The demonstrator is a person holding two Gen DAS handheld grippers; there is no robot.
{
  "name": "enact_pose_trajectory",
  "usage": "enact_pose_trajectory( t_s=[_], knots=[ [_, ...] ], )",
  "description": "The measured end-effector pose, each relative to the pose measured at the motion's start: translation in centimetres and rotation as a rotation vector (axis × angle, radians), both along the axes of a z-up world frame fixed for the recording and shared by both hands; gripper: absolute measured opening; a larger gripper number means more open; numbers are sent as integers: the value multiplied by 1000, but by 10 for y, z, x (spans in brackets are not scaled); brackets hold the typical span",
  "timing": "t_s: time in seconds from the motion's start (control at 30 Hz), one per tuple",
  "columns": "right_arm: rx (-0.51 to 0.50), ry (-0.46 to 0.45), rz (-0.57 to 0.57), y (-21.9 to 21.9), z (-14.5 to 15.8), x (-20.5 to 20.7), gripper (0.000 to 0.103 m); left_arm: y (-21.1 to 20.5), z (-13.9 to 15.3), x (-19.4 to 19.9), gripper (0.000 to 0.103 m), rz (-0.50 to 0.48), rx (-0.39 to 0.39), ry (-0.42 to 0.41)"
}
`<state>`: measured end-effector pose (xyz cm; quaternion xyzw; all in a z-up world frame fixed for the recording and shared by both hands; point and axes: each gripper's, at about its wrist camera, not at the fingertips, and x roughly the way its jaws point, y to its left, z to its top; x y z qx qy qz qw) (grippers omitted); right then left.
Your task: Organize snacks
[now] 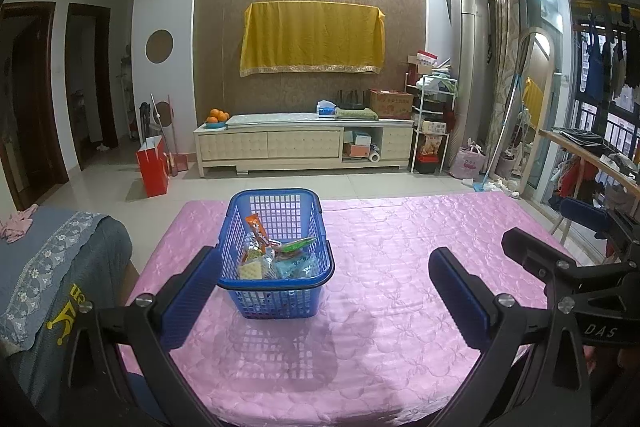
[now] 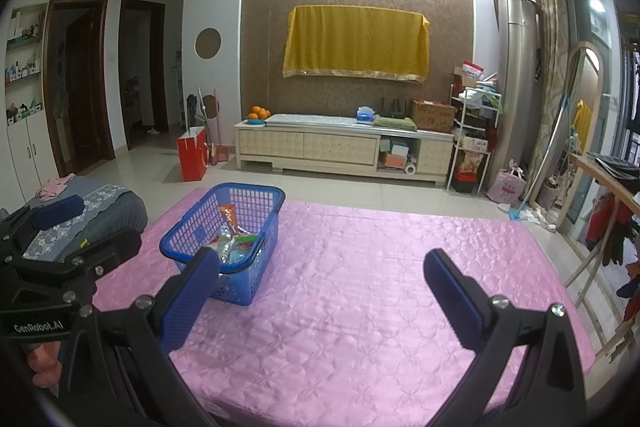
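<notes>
A blue plastic basket (image 1: 276,289) stands on the pink quilted tablecloth (image 1: 400,267), holding several snack packets (image 1: 276,259), one orange packet (image 1: 256,227) upright among them. My left gripper (image 1: 324,291) hangs open just short of the basket, nothing between its blue pads (image 1: 460,291). In the right wrist view the same basket (image 2: 240,283) sits left of centre with its snack packets (image 2: 234,247) inside. My right gripper (image 2: 316,295) is open and empty over the cloth (image 2: 380,287), right of the basket. The left gripper's body (image 2: 60,259) shows at the left edge there.
A grey-blue covered seat (image 1: 48,267) with lace trim adjoins the table's left side. Beyond the far edge lie tiled floor, a red bag (image 1: 154,167) and a cream TV cabinet (image 1: 304,143). A wooden rail (image 2: 600,247) and hanging clothes stand on the right.
</notes>
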<state>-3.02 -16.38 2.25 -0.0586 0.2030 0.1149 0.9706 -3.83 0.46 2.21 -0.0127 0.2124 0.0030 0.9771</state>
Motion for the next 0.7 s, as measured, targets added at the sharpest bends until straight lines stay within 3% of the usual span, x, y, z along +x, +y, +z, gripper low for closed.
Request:
enact_pose_trajectory(
  t_s=[0.7],
  knots=[
    [0, 4, -7, 1, 1, -1, 103, 0, 1, 0, 102, -8, -4, 5]
  ],
)
